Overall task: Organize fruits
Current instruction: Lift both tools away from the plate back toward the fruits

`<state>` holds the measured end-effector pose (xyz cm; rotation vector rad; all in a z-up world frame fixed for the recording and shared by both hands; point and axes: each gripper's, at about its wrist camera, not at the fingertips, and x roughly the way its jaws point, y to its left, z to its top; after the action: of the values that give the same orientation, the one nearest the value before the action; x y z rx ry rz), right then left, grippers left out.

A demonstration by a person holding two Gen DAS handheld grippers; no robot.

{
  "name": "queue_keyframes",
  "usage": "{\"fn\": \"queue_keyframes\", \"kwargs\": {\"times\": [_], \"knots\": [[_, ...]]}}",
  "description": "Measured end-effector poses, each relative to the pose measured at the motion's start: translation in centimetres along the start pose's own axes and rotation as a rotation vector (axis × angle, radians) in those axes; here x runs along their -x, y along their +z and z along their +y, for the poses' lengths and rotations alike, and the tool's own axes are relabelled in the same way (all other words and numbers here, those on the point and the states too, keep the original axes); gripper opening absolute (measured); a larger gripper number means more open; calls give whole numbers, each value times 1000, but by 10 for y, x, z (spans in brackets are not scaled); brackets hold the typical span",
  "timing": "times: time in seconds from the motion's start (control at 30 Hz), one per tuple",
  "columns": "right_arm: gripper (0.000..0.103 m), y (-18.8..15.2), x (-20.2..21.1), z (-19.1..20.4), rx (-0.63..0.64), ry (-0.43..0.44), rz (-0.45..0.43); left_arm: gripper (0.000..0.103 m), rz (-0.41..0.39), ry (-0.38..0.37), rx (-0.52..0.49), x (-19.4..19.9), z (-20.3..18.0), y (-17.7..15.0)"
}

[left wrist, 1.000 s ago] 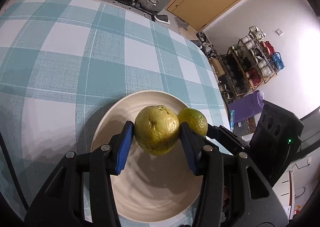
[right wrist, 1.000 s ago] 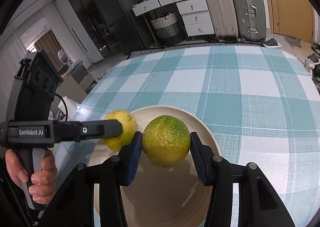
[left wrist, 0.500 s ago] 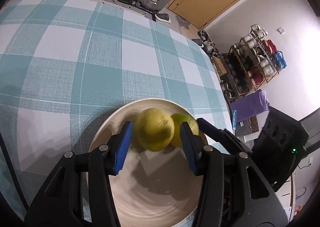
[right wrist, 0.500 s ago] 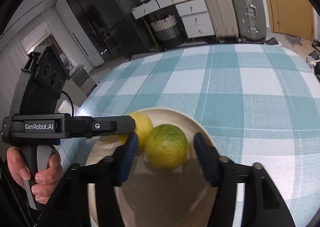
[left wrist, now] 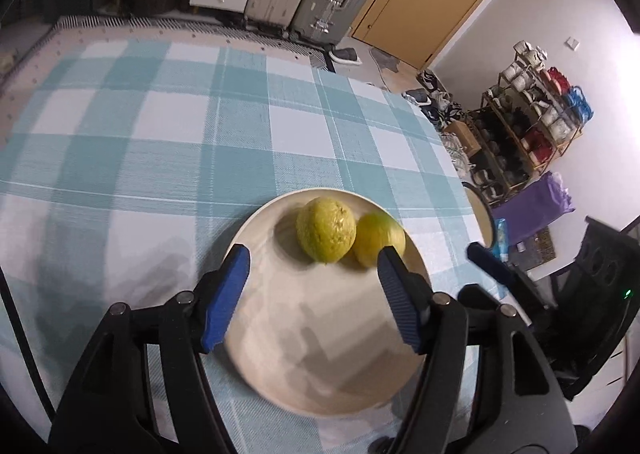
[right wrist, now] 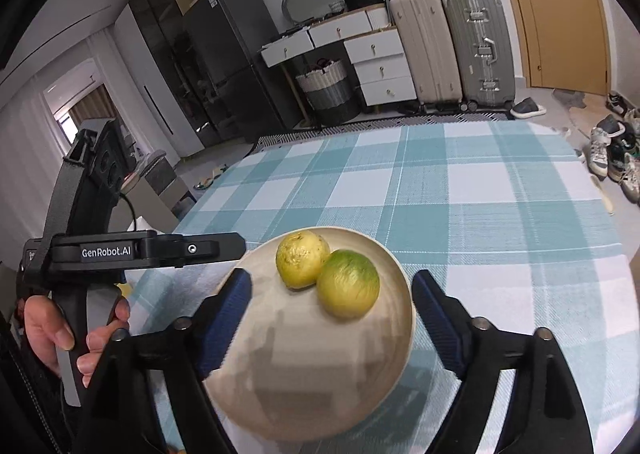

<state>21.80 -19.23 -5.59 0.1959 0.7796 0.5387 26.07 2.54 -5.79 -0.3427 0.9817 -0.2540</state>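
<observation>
Blue-padded left gripper (left wrist: 312, 286) and right gripper (right wrist: 332, 302) nearest, both spread wide, holding nothing, above near half of plate (right wrist: 280, 374). Yellow fruit (right wrist: 302, 260) and greenish fruit (right wrist: 348, 284) lay touching at plate's far side. Placing step judged complete; next move: lift clear. Checked tablecloth (right wrist: 480, 194) beyond, bare, nothing obstructing. Suitcases (right wrist: 452, 50) and drawers (right wrist: 380, 70) farthest.
</observation>
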Motion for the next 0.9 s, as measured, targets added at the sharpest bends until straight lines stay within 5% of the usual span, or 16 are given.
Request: {"fn": "queue_keyframes", "kwargs": {"times": [0.27, 0.5, 0.73, 0.9], "knots": [[91, -12, 40, 19, 7, -4, -48, 81, -84, 107, -79, 53, -21, -36], [100, -25, 76, 39, 33, -1, -111, 84, -156, 187, -128, 93, -38, -64], [102, -36, 105, 57, 55, 10, -149, 102, -224, 192, -137, 127, -47, -91], [103, -46, 123, 69, 75, 5, -181, 102, -265, 208, -147, 148, -51, -106]]}}
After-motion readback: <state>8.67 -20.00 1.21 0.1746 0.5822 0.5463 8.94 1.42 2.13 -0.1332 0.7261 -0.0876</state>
